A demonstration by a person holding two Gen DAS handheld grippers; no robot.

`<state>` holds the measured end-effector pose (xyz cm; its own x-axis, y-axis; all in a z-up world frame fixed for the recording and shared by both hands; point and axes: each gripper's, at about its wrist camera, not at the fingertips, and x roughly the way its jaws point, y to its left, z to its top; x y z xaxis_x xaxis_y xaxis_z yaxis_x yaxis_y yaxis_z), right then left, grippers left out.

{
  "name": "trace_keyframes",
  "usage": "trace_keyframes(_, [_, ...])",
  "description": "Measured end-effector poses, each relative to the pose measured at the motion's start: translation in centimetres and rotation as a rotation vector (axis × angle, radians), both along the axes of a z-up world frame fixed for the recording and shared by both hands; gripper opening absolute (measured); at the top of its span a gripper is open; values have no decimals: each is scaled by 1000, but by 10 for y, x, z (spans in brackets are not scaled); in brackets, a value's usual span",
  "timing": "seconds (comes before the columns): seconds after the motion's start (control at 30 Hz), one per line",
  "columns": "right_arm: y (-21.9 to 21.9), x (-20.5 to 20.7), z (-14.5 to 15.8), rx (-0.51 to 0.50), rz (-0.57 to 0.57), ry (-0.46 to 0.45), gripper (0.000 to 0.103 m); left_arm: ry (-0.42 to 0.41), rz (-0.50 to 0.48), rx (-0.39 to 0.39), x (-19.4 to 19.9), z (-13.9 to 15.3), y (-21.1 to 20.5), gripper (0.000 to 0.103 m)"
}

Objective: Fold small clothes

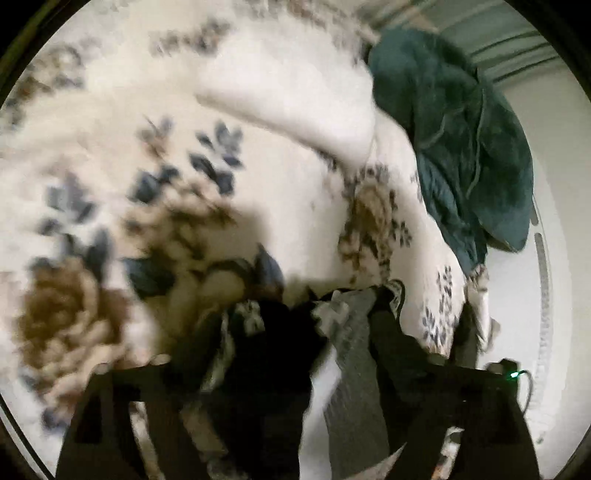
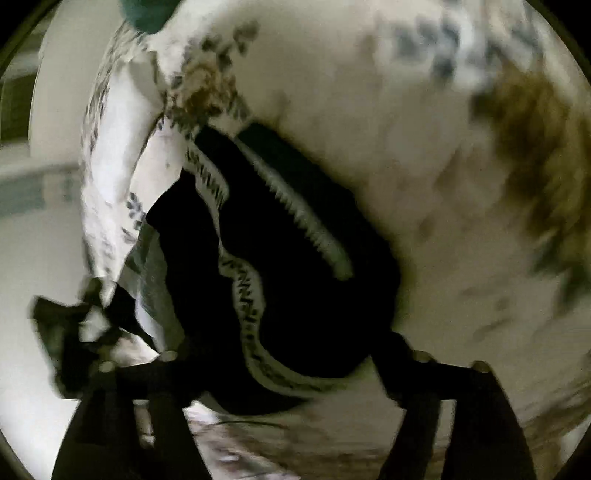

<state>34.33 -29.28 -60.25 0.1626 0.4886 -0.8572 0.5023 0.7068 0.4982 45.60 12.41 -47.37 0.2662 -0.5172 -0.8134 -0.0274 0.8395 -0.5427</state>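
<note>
A black garment (image 2: 295, 277) with white zigzag trim (image 2: 303, 218) lies crumpled on the floral bedspread (image 2: 406, 110). It sits between the wide-spread fingers of my right gripper (image 2: 295, 358), which is open. The pads do not visibly press on the cloth. In the left wrist view, black cloth (image 1: 280, 343) and a grey ribbed piece (image 1: 354, 350) bunch between the fingers of my left gripper (image 1: 295, 358), also open. The picture is blurred, so the contact at the fingertips is unclear.
A teal garment (image 1: 461, 147) lies heaped near the bed's right edge, its corner also at the top of the right wrist view as teal cloth (image 2: 147, 11). A white raised fold (image 1: 288, 92) crosses the bedspread (image 1: 110, 155). Beyond the bed edge is a pale surface (image 1: 554, 277).
</note>
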Motion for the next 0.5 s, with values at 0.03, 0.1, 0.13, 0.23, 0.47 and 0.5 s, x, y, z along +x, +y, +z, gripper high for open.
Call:
trace_keyframes(0.03, [-6,2,11,-46,25,-25,79,-24,34,18,-12,13,6,91])
trace_keyframes(0.1, [-13,11,32,-117,85,-74,79,-45,100,48,-39,26,22,97])
trace_keyframes(0.13, [-10,13,44,-127,107,-96,79,-33,147,78,-58,27,32,100])
trace_keyframes(0.23, [-4,42,49,-88,184,-133,79,60,228,190,-112,-4,49,100])
trace_keyframes(0.47, [53,111,-27,34,333,10,61,317,236,339,-182,-133,62,102])
trace_keyframes(0.5, [55,110,-24,-18,347,4,17,297,236,341,-182,-139,62,103])
